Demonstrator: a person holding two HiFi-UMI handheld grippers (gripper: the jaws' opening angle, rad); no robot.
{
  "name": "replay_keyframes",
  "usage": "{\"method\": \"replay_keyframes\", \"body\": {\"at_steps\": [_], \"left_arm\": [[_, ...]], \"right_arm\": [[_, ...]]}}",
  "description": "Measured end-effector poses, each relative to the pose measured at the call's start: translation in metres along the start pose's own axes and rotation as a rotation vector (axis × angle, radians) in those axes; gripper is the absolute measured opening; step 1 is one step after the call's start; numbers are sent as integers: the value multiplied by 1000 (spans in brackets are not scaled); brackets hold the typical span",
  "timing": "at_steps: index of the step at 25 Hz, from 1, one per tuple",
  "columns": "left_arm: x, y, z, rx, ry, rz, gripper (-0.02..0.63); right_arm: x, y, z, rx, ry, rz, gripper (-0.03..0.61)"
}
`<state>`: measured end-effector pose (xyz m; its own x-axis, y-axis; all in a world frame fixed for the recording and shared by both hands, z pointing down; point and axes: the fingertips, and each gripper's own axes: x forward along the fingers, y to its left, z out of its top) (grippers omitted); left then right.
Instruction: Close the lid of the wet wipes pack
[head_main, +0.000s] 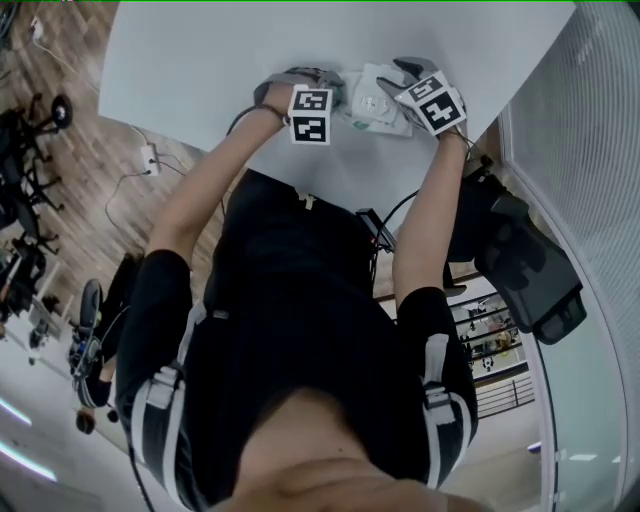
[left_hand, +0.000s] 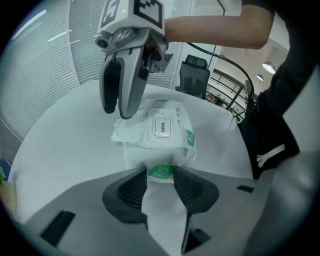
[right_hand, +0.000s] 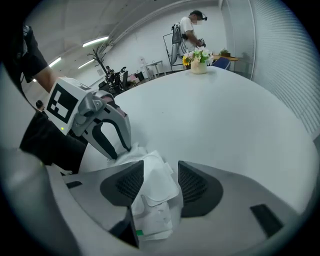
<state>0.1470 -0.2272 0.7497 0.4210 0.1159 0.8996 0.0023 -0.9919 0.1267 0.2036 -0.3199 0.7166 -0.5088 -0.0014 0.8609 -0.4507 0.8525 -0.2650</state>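
Note:
The white wet wipes pack (head_main: 372, 108) lies on the white round table (head_main: 200, 60) between the two grippers. In the left gripper view its lid (left_hand: 163, 127), with an "OPEN" tab, lies flat on top. My left gripper (left_hand: 160, 192) is shut on the pack's near end, its pads on either side of the green label (left_hand: 161, 172). My right gripper (right_hand: 160, 185) points steeply down over the pack's other end, open, with the pack (right_hand: 155, 200) seen between its pads. From the left gripper view, the right gripper (left_hand: 118, 111) has its tips at the pack's far left corner.
At the far side of the table stands a vase of flowers (right_hand: 198, 62), and a person (right_hand: 190, 30) stands behind it. A black office chair (head_main: 530, 275) is close to the table's edge on the right. Slatted blinds (left_hand: 50, 55) line the wall.

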Motion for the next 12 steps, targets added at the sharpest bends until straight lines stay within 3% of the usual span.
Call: {"method": "replay_keyframes", "body": {"at_steps": [7, 12], "left_arm": [[0, 1, -1, 2, -20, -9, 179], [-4, -1, -2, 5, -25, 3, 179]], "right_arm": [[26, 0, -8, -18, 82, 111, 223], [17, 10, -1, -5, 86, 157, 170]]}}
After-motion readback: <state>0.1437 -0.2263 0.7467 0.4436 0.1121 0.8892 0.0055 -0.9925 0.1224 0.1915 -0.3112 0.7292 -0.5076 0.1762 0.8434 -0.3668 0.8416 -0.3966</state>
